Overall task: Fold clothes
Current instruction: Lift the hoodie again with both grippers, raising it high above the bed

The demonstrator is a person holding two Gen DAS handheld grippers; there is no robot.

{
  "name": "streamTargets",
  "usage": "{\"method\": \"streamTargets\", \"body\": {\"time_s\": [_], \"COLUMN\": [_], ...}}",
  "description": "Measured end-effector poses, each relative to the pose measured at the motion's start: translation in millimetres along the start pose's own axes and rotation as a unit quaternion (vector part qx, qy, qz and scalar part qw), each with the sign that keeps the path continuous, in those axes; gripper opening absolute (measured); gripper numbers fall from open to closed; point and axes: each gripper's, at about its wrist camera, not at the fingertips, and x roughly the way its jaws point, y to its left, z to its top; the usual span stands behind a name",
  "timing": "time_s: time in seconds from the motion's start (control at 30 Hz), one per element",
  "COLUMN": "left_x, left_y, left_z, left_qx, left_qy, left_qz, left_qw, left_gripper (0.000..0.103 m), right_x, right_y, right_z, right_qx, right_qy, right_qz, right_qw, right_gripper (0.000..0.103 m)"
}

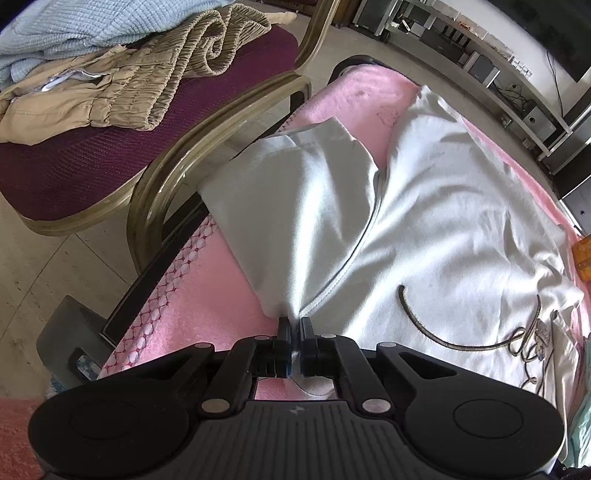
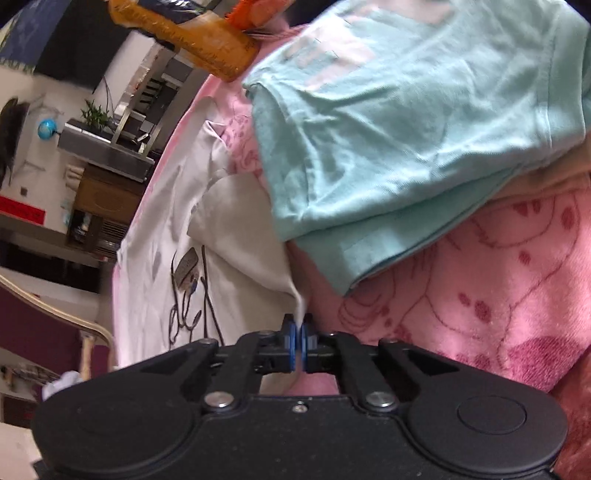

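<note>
A white T-shirt point(image 1: 436, 206) with a dark line print lies spread on a pink blanket point(image 1: 207, 314). One sleeve lies folded out toward the left edge. My left gripper point(image 1: 294, 325) is shut on the shirt's near edge by the sleeve seam. In the right wrist view the same white shirt point(image 2: 166, 236) lies to the left, and my right gripper point(image 2: 297, 321) is shut on its near corner, pulling a thin fold of cloth up. A folded mint-green shirt point(image 2: 388, 140) lies just beyond, on the pink blanket point(image 2: 498, 295).
A chair point(image 1: 207, 122) with a maroon seat and gold frame stands left of the bed, piled with beige trousers point(image 1: 122, 88) and a light-blue knit point(image 1: 74, 26). An orange object point(image 2: 192, 37) lies at the blanket's far edge. Shelves with electronics point(image 1: 480, 62) line the wall.
</note>
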Motion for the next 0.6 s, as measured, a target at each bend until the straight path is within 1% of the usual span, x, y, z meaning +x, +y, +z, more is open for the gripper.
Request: {"method": "streamTargets", "body": {"time_s": [0.03,0.07,0.13,0.17,0.2,0.27,0.3,0.33,0.37,0.4,0.43,0.47,0.5,0.57,0.6], "left_x": [-2.6,-6.6,-19.3,-28.9,-41.5,-80.5,-104.2,-129.0,-157.1,-184.6,-211.0,-237.3,-263.6,-314.0,-333.9], "left_y": [1.2,1.7,0.7,-1.0,-3.9,-13.0,-17.6,-22.1,-25.3,-27.6,-28.3,-28.4,-28.5,-31.0,-31.3], "left_z": [1.7,7.6,26.5,39.3,52.3,79.6,90.5,100.3,108.1,114.3,117.6,120.0,122.4,120.4,119.4], "left_qx": [-0.005,-0.014,-0.037,-0.051,-0.062,-0.073,-0.075,-0.076,-0.076,-0.075,-0.073,-0.071,-0.069,-0.053,-0.048], "left_qy": [0.000,0.000,-0.005,-0.011,-0.020,-0.054,-0.075,-0.097,-0.124,-0.149,-0.170,-0.189,-0.209,-0.267,-0.282], "left_qz": [-0.004,-0.010,-0.026,-0.036,-0.050,-0.082,-0.102,-0.123,-0.148,-0.167,-0.188,-0.211,-0.234,-0.252,-0.265], "left_qw": [1.0000,0.9998,0.9990,0.9980,0.9966,0.9925,0.9891,0.9847,0.9783,0.9717,0.9645,0.9563,0.9471,0.9288,0.9211], "left_gripper": [0.001,0.001,0.001,0.001,0.001,0.001,0.001,0.001,0.001,0.001,0.001,0.001,0.001,0.001,0.001], "right_x": [-2.0,-5.4,-13.7,-18.6,-26.7,-48.7,-66.5,-87.6,-109.3,-131.8,-152.4,-173.3,-197.5,-245.1,-267.6], "right_y": [3.9,9.2,24.7,38.5,56.7,97.1,117.6,136.6,154.0,169.7,184.5,194.9,201.2,214.1,221.2], "right_z": [0.8,4.0,16.0,25.6,36.8,57.9,66.3,73.8,79.7,83.6,87.8,90.9,92.1,93.1,90.8], "right_qx": [-0.004,0.003,0.022,0.023,0.019,0.003,-0.005,-0.013,-0.023,-0.038,-0.051,-0.059,-0.060,-0.068,-0.084], "right_qy": [-0.005,-0.008,-0.016,-0.025,-0.038,-0.067,-0.088,-0.110,-0.133,-0.156,-0.172,-0.183,-0.198,-0.233,-0.256], "right_qz": [-0.003,0.002,0.023,0.033,0.048,0.078,0.099,0.126,0.148,0.161,0.165,0.171,0.194,0.230,0.234], "right_qw": [1.000,1.000,0.999,0.999,0.998,0.995,0.991,0.986,0.980,0.974,0.970,0.966,0.959,0.943,0.934], "right_gripper": [0.003,0.003,0.003,0.003,0.003,0.003,0.003,0.003,0.003,0.003,0.003,0.003,0.003,0.003,0.003]}}
